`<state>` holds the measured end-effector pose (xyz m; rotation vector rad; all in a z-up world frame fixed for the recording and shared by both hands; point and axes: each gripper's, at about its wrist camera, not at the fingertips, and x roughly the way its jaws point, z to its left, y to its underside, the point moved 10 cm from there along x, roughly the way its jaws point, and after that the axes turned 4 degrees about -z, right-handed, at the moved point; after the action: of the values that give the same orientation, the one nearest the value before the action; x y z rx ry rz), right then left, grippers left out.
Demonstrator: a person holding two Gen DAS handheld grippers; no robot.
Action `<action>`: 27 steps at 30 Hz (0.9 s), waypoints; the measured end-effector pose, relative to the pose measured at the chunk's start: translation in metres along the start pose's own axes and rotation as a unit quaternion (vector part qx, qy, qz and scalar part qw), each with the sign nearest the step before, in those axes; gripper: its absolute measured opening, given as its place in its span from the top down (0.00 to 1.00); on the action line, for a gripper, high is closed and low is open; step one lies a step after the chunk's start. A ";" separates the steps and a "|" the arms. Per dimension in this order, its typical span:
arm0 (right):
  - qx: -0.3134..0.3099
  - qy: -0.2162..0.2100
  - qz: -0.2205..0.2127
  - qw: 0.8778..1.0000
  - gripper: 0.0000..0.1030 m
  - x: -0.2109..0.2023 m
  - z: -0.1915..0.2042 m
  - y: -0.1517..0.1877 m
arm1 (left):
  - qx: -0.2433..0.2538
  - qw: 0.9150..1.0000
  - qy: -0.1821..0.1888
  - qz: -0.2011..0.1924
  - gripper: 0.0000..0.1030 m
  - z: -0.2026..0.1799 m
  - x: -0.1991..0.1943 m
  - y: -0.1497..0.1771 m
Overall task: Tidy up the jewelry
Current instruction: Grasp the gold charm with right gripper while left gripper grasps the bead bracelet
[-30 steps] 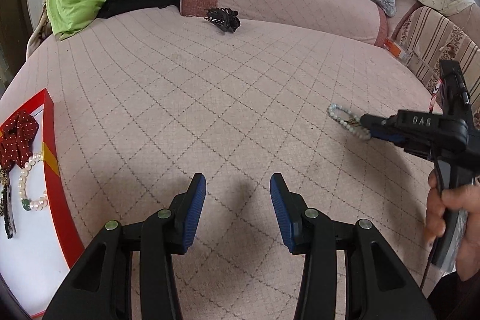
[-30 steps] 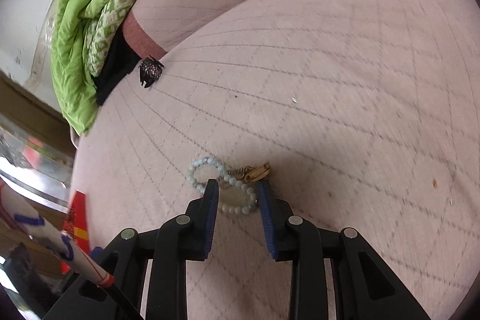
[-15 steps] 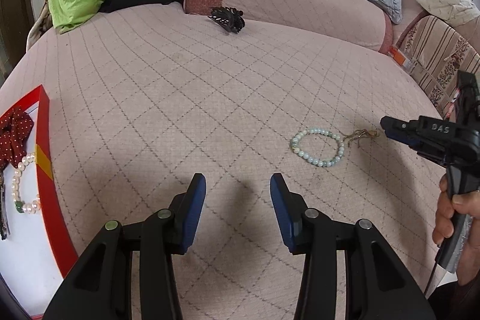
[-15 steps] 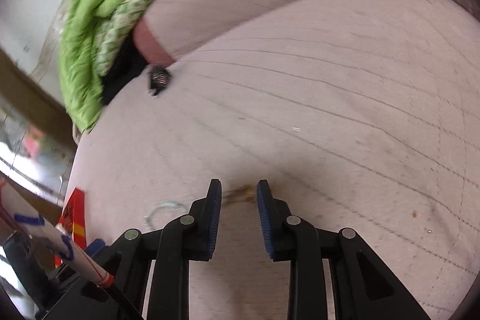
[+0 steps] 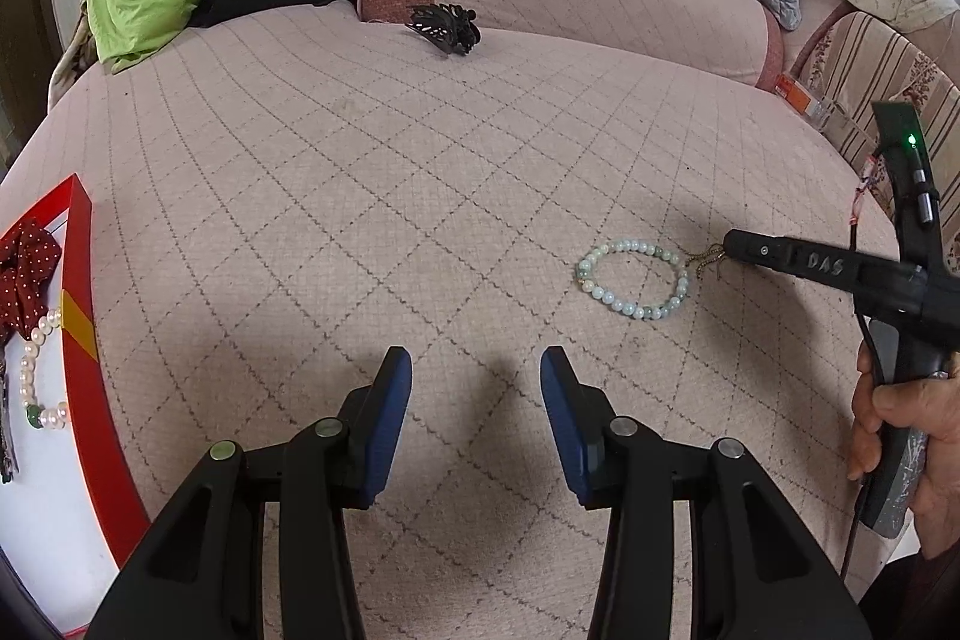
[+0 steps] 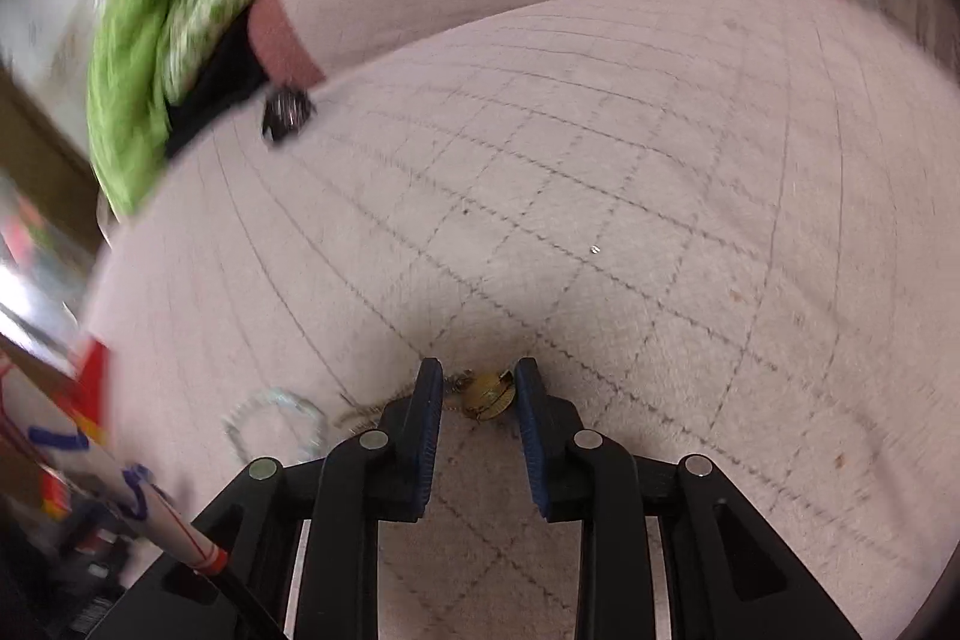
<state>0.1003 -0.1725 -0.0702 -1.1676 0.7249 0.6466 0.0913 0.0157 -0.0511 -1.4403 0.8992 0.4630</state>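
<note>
Gold pendant point(image 6: 489, 394) lies between the closing right hand-held gripper's point(image 6: 478, 388) jaws, ungripped.

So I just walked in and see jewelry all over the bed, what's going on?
A person is tidying it with two handheld grippers. The right gripper has been closing around a gold pendant beside the green bracelet, not yet pinching it. The left gripper is open and empty. A pearl bracelet already lies in the red tray.

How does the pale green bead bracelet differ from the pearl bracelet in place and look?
The pale green bead bracelet lies on the pink quilt; the pearl bracelet lies inside the red-rimmed tray. The first is green throughout; the second is white with one green bead. Both are bead loops lying flat.
</note>
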 end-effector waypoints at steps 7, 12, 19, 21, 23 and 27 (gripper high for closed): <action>-0.008 -0.005 -0.034 0.999 0.80 -0.021 0.003 -0.014 | 0.011 1.000 0.021 -0.004 0.58 -0.011 -0.001 0.003; 0.016 -0.066 -0.104 0.992 0.80 -0.069 0.009 -0.036 | -0.010 0.999 0.046 0.006 0.58 -0.024 0.005 -0.003; 0.038 -0.111 -0.128 0.985 0.80 -0.087 0.016 -0.044 | -0.043 0.997 0.054 0.034 0.58 -0.041 0.041 -0.032; 0.051 -0.121 -0.122 0.984 0.80 -0.084 0.015 -0.045 | -0.032 0.998 0.036 0.046 0.62 -0.045 0.054 -0.035; 0.060 -0.124 -0.121 0.983 0.80 -0.085 0.011 -0.044 | -0.010 0.999 0.007 0.047 0.64 -0.048 0.063 -0.040; 0.060 -0.132 -0.122 0.982 0.80 -0.085 0.012 -0.045 | 0.059 0.997 -0.040 0.023 0.72 -0.061 0.064 -0.036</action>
<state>0.0852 -0.1799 0.0257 -1.0158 0.3837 0.5311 0.1423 -0.0626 -0.0700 -1.2864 0.8833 0.4902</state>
